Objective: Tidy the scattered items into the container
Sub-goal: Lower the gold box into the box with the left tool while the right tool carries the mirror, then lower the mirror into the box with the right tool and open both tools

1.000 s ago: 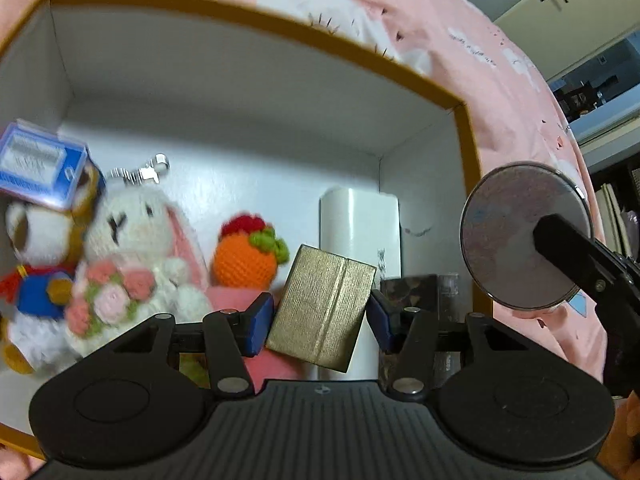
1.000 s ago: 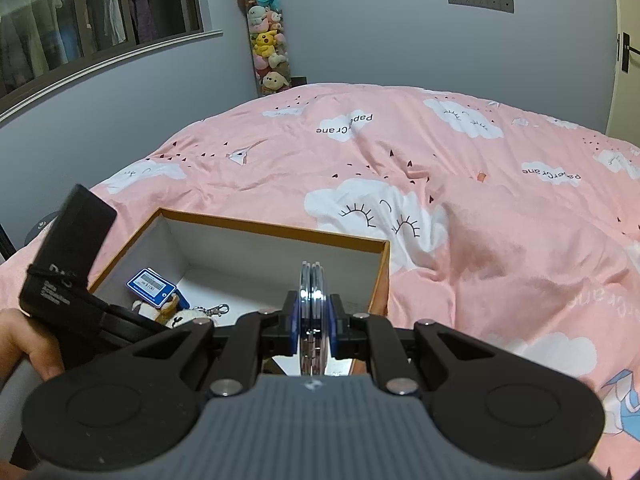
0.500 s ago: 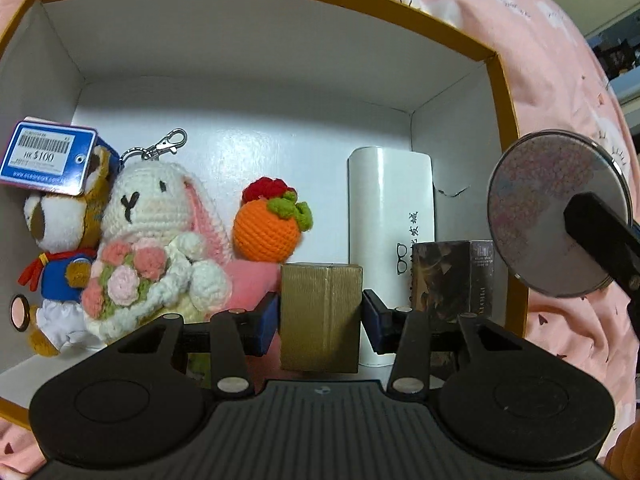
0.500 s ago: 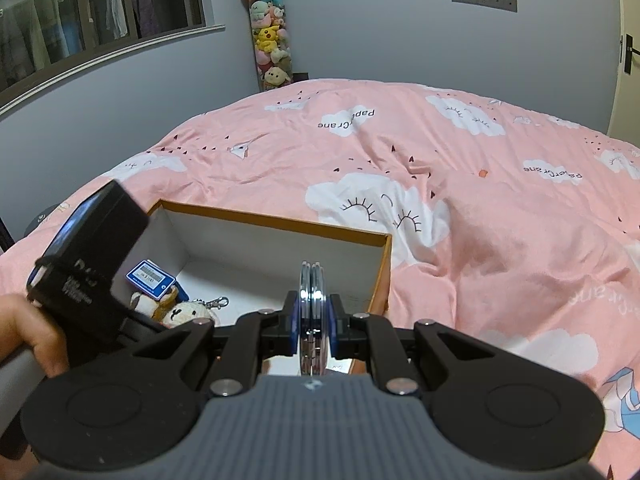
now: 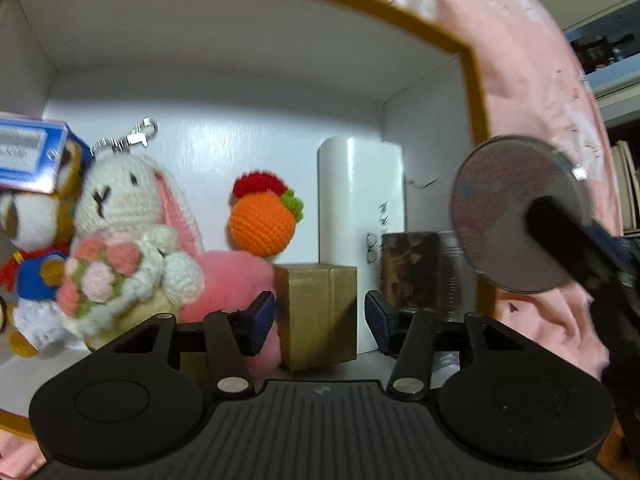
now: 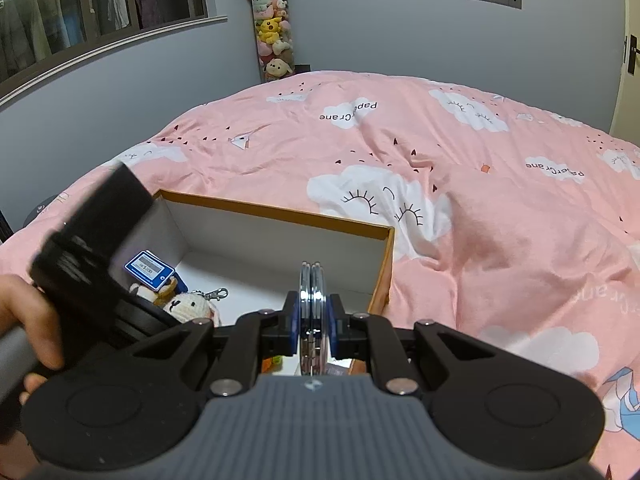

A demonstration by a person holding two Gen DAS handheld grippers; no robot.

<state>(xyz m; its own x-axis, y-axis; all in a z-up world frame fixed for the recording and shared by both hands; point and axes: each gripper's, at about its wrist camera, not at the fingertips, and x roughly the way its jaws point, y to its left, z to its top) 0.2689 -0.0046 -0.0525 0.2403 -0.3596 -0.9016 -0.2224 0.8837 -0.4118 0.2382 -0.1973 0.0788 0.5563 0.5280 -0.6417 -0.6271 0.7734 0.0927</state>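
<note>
Left gripper (image 5: 320,316) is held over the open box (image 5: 248,4), pointed steeply down into it. Its jaws are opening; a gold gift box (image 5: 320,312) stands upright between the blue pads (image 5: 262,312), with a visible gap on each side, so it is not gripped. The gold box rests on the box floor, against a pink plush piece (image 5: 228,280) on its left and in front of a white cylindrical case (image 5: 360,188) bearing printed characters. Just right of the gold box a dark patterned carton (image 5: 412,268) stands against the box's right wall.

Further left in the box, a crocheted white rabbit (image 5: 124,208) holding a pink bouquet is seen, with a metal clasp at its head. Beside it a plush bear (image 5: 28,240) in blue clothing carries a blue price tag (image 5: 28,156). Behind the pink piece, a crocheted orange fruit (image 5: 262,224) with a red top lies on the white floor.

Right gripper (image 6: 314,324) is held near the box's near right corner, jaws clamped on a round compact mirror (image 6: 312,304), seen edge-on in the right wrist view and as a disc (image 5: 516,216) at the box's right rim in the left wrist view. The mirror is still outside the box interior, above its edge.

The box sits on a pink cloud-print duvet (image 6: 480,208). A hand (image 6: 28,320) grips the left gripper's handle at lower left. At the far wall a column of plush toys (image 6: 272,36) is noted.
</note>
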